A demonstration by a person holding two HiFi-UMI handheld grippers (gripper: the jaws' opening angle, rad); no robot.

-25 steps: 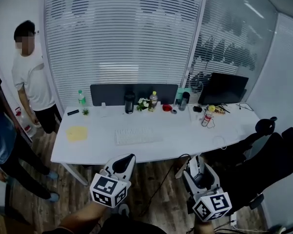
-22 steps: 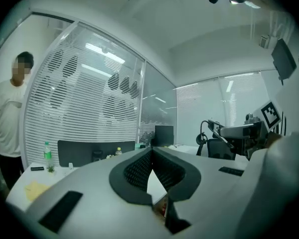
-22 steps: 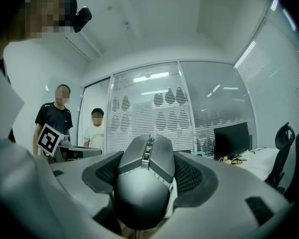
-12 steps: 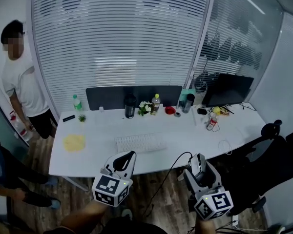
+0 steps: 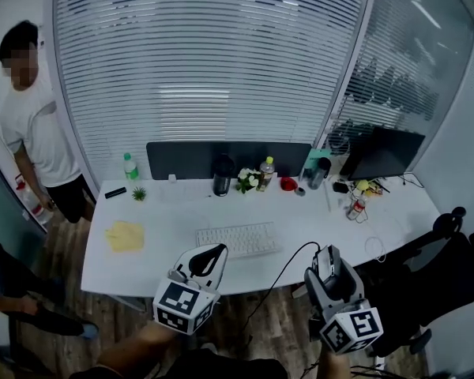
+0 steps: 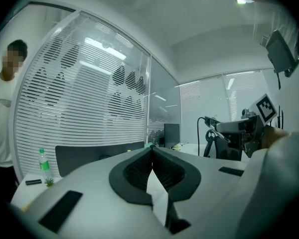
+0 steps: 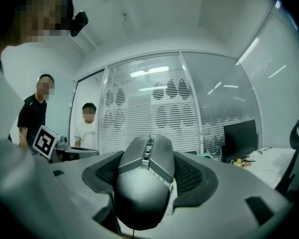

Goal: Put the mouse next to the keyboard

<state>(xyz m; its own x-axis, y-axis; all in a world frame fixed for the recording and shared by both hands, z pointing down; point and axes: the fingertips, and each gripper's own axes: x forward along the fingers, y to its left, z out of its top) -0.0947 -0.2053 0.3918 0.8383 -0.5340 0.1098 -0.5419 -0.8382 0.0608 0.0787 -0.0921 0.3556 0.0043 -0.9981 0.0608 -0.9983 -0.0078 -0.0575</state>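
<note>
A white keyboard (image 5: pixel 237 239) lies near the front edge of the white desk (image 5: pixel 166 251). A grey wired mouse (image 7: pixel 144 183) sits between the jaws of my right gripper (image 7: pixel 150 176), which is shut on it. In the head view that right gripper (image 5: pixel 326 260) hangs in front of the desk, right of the keyboard, and the mouse cable (image 5: pixel 288 260) loops down from it. My left gripper (image 5: pixel 208 255) hovers just before the desk edge below the keyboard. Its jaws meet at the tip with nothing between them (image 6: pixel 151 154).
A dark divider (image 5: pixel 221 158) stands along the desk's back with bottles, flowers (image 5: pixel 246 180) and a monitor (image 5: pixel 383 155). A yellow cloth (image 5: pixel 125 235) lies at the left. A person in white (image 5: pixel 31 125) stands at the far left. Black chairs (image 5: pixel 446 275) are at the right.
The head view has swung, so the desk and keyboard now sit further right and lower in the picture. Both grippers hold the same pose, the right one still with the mouse.
</note>
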